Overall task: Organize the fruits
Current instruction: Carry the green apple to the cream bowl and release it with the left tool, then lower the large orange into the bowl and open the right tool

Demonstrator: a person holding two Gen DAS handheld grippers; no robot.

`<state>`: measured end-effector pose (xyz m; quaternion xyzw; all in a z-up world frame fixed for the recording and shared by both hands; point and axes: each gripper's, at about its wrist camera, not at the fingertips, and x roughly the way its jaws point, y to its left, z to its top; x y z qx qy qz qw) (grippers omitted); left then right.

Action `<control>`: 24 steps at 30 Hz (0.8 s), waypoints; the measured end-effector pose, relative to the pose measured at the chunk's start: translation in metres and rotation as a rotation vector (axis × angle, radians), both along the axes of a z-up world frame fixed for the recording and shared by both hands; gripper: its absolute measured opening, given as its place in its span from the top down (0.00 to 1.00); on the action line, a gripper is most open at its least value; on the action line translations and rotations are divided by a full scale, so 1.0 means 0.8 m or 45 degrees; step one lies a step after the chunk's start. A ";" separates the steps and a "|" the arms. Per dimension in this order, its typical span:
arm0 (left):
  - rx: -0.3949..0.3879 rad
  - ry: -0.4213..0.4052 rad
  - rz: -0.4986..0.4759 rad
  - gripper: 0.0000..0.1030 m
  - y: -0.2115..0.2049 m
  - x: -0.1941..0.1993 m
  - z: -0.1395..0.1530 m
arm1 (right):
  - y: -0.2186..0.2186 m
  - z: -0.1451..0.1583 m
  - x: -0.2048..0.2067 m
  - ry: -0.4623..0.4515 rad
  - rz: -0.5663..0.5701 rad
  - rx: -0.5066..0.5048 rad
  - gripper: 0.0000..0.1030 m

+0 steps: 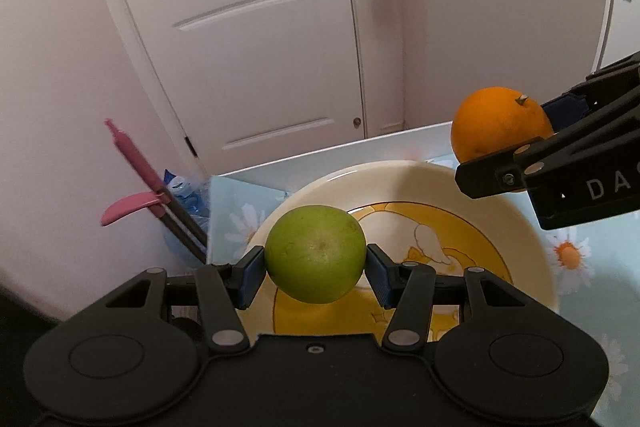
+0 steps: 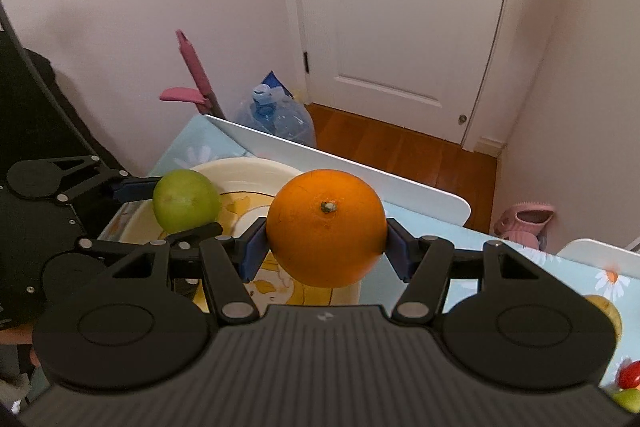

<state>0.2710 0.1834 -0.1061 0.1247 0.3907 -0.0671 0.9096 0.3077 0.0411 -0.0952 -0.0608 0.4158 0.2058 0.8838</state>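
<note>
My left gripper (image 1: 316, 269) is shut on a green round fruit (image 1: 315, 254) and holds it above the near left part of a cream plate (image 1: 516, 223) with a yellow cartoon print. My right gripper (image 2: 325, 247) is shut on an orange (image 2: 325, 227), stem facing the camera, held above the plate (image 2: 248, 171). In the left wrist view the orange (image 1: 500, 129) hangs at the plate's far right, in the right gripper (image 1: 536, 135). In the right wrist view the green fruit (image 2: 185, 201) and left gripper (image 2: 160, 203) are at the left.
The plate lies on a light blue daisy-print tablecloth (image 1: 576, 259) with a white raised table edge (image 2: 360, 167) behind. More fruit (image 2: 630, 379) lies at the table's right. A water jug (image 2: 280, 119), pink dustpan handle (image 2: 196, 75) and white door (image 2: 400, 27) stand beyond.
</note>
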 end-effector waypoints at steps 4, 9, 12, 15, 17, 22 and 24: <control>0.009 0.011 -0.015 0.44 -0.005 0.016 -0.014 | -0.004 -0.008 0.006 0.014 -0.024 -0.012 0.26; 0.013 0.016 0.000 0.43 -0.007 0.027 -0.024 | -0.007 -0.007 0.007 0.011 -0.034 -0.024 0.26; -0.005 0.010 0.008 0.29 -0.004 0.028 -0.023 | -0.009 -0.003 0.007 0.010 -0.026 -0.019 0.26; 0.018 -0.056 -0.008 0.03 -0.007 0.012 -0.008 | -0.012 0.004 0.007 0.007 -0.005 -0.015 0.26; 0.012 -0.051 -0.013 0.03 -0.003 0.000 -0.004 | -0.011 0.008 0.006 0.002 0.016 -0.017 0.26; -0.006 -0.007 0.079 0.03 0.011 -0.027 -0.001 | -0.008 0.008 0.005 0.009 0.095 -0.031 0.26; -0.010 -0.011 0.113 0.02 0.015 -0.041 0.003 | -0.004 0.006 0.005 0.008 0.134 -0.041 0.26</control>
